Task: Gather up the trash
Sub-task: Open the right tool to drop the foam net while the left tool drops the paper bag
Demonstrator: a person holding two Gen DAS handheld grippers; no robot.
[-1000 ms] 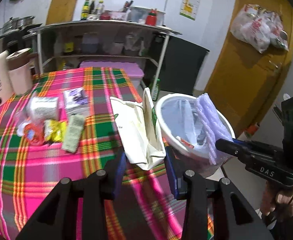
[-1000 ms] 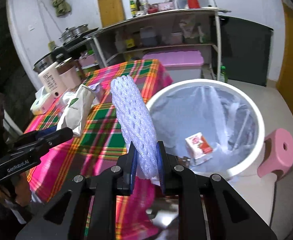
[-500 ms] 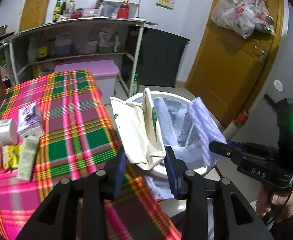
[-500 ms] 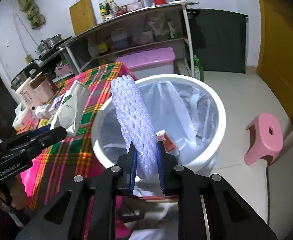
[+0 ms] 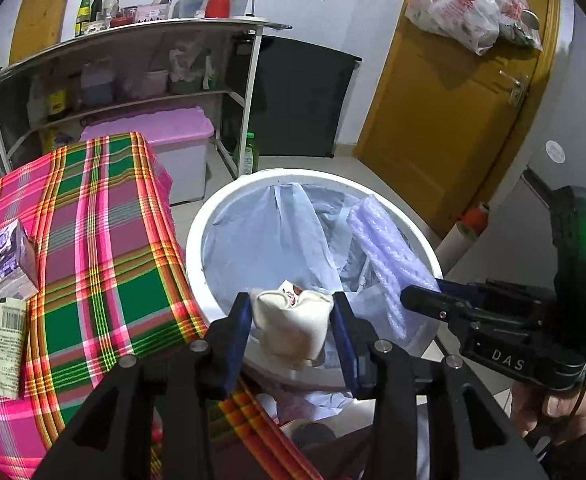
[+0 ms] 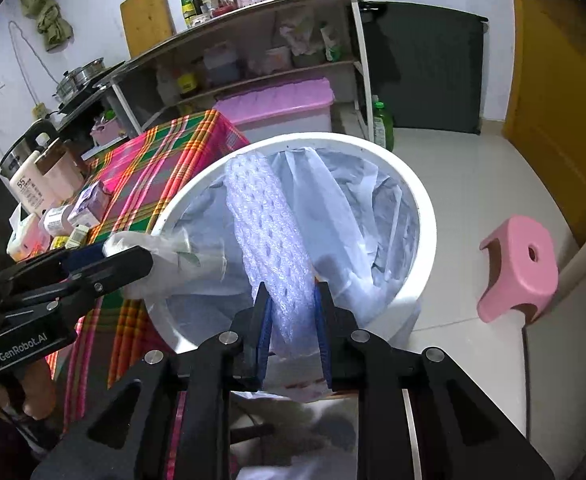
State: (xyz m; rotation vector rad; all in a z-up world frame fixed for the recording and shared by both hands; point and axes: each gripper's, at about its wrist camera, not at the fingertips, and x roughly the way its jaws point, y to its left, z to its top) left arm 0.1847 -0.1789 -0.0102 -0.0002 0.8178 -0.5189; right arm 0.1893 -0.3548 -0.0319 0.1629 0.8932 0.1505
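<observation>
Both grippers were over the white trash bin, which stood on the floor just beside the table edge with the plaid tablecloth and was lined with a pale blue plastic bag. Left gripper had a cream paper bag between its blue pads; jaws were opening, and the bag, crumpled, sat in the gap over the near rim of the bin, its left edge at the left pad, a sliver of gap on the right. From the right wrist view the same bag stuck out from the left gripper's tip across the bin's left rim. Right gripper had a white foam net sleeve between its pads, jaws also opening; the sleeve stood up out of the gap and leaned over the bin's inside. Pads looked close against the foam, but whether they pressed on it I couldn't tell. A small red and white carton showed just behind the paper bag, inside the bin. On the tablecloth: a purple carton, a barcode-labelled packet, and more packets near the left edge. A pink stool stood on the floor tiles, right of the bin. A hand held the right gripper's handle.
</observation>
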